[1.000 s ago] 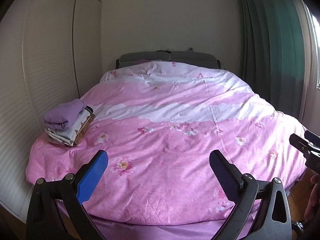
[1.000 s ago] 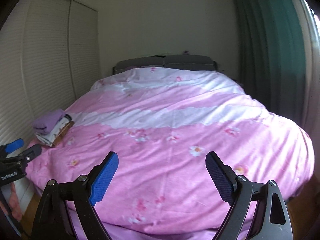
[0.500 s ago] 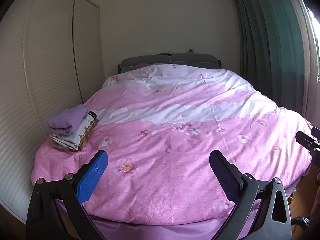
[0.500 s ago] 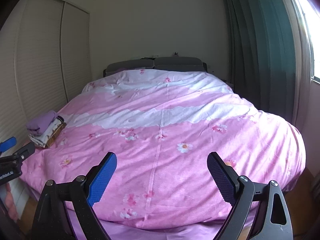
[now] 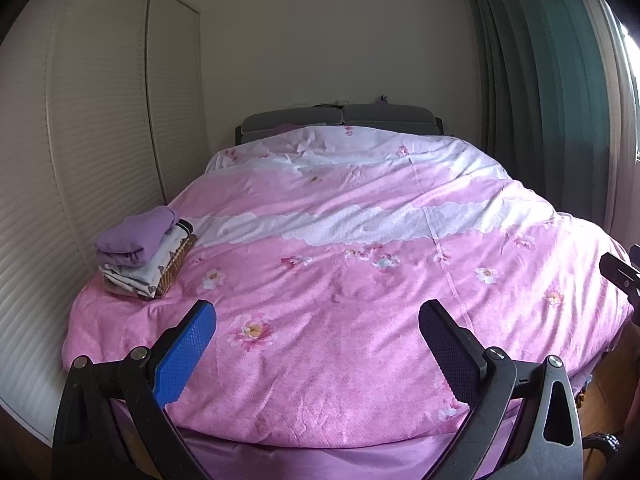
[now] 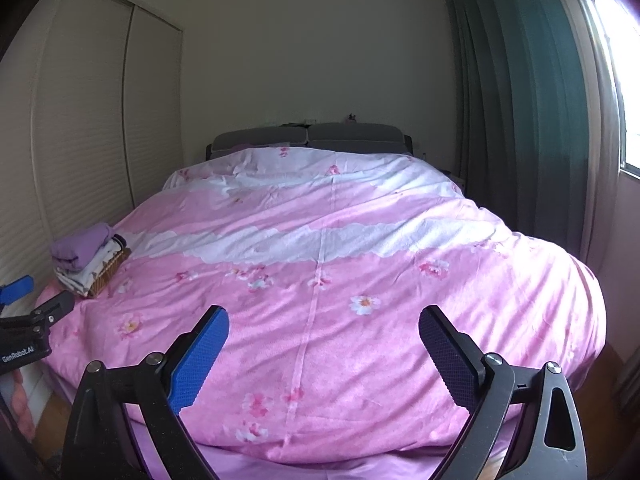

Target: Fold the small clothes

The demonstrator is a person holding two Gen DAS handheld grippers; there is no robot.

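Both the left gripper (image 5: 316, 338) and right gripper (image 6: 324, 338) hold their fingers wide and empty above the bed (image 5: 360, 340). The clothes (image 5: 140, 254) sit stacked at its left edge. They look soft and light, likely best pinched at a folded edge.

Pink floral duvet (image 5: 360, 272), green curtain (image 6: 532, 112)

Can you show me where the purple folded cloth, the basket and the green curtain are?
purple folded cloth (image 5: 136, 236), left wrist view, its top face.
basket (image 5: 176, 270), left wrist view, its woven side wall.
green curtain (image 6: 520, 120), right wrist view, its middle folds.
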